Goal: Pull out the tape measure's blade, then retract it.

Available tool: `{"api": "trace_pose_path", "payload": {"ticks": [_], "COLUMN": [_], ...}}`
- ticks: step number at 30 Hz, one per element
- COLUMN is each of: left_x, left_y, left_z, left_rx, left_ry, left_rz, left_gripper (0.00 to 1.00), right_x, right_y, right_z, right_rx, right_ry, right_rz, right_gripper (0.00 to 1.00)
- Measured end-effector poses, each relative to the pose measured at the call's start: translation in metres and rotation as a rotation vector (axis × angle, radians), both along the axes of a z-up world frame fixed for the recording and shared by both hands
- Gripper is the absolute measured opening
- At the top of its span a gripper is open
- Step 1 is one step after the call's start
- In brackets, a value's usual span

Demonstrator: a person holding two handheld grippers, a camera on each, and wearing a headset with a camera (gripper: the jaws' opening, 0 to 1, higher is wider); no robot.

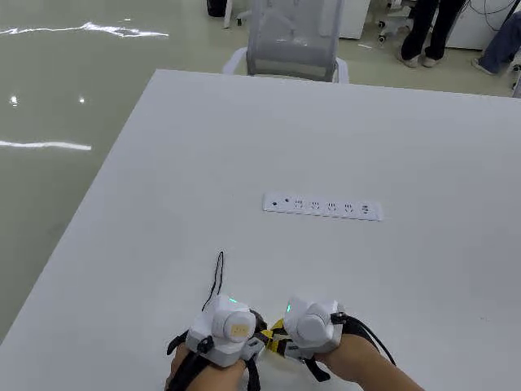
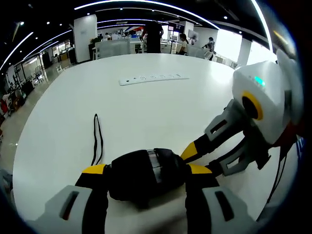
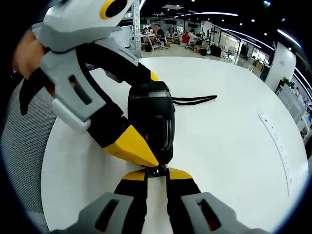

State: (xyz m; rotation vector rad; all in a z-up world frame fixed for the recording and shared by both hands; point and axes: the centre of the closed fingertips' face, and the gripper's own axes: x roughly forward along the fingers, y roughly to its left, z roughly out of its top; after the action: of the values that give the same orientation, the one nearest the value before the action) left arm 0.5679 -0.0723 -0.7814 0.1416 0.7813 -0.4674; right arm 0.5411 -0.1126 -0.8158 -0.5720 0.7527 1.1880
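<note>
At the near edge of the white tabletop (image 1: 326, 147), the left gripper (image 2: 146, 171) is clamping the rounded black tape measure case (image 2: 146, 184) while the right gripper (image 3: 156, 174) is pinching its small metal blade tip (image 3: 156, 170), so the pull should be running straight out, case steady.

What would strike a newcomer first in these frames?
The black tape measure sits clamped in the yellow-tipped jaws of the left claw at the near edge of the table. The right claw pinches the blade tab at its mouth; farther off, a white power strip lies mid-table.
</note>
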Motion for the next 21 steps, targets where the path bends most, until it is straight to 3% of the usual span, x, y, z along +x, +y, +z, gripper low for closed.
{"api": "trace_pose_path", "payload": {"ticks": [2, 6, 10, 15, 16, 21], "left_x": [-0.003, -0.008, -0.011, -0.015, -0.014, -0.015], "left_y": [0.001, 0.003, 0.004, -0.002, -0.004, -0.003], "left_z": [0.0, 0.002, 0.002, 0.003, 0.005, 0.007], "left_rx": [-0.02, -0.04, -0.083, -0.129, -0.169, -0.175], "left_ry": [0.015, 0.001, -0.021, -0.019, -0.011, -0.013], "left_rz": [-0.032, -0.087, -0.102, -0.115, -0.1, -0.13], "left_gripper": [0.61, 0.59, 0.6, 0.66, 0.67, 0.67], "right_x": [0.0, 0.0, 0.0, 0.001, 0.001, 0.001], "right_y": [0.0, 0.001, 0.0, 0.0, 0.0, 0.001], "right_z": [0.0, 0.0, 0.0, 0.0, 0.0, -0.001], "right_rx": [-0.002, -0.006, -0.004, 0.0, 0.0, -0.003], "right_ry": [0.0, -0.002, -0.002, -0.002, -0.003, 0.005], "right_rz": [-0.001, 0.001, -0.006, -0.016, -0.018, -0.033], "right_gripper": [0.12, 0.13, 0.13, 0.13, 0.13, 0.14]}}
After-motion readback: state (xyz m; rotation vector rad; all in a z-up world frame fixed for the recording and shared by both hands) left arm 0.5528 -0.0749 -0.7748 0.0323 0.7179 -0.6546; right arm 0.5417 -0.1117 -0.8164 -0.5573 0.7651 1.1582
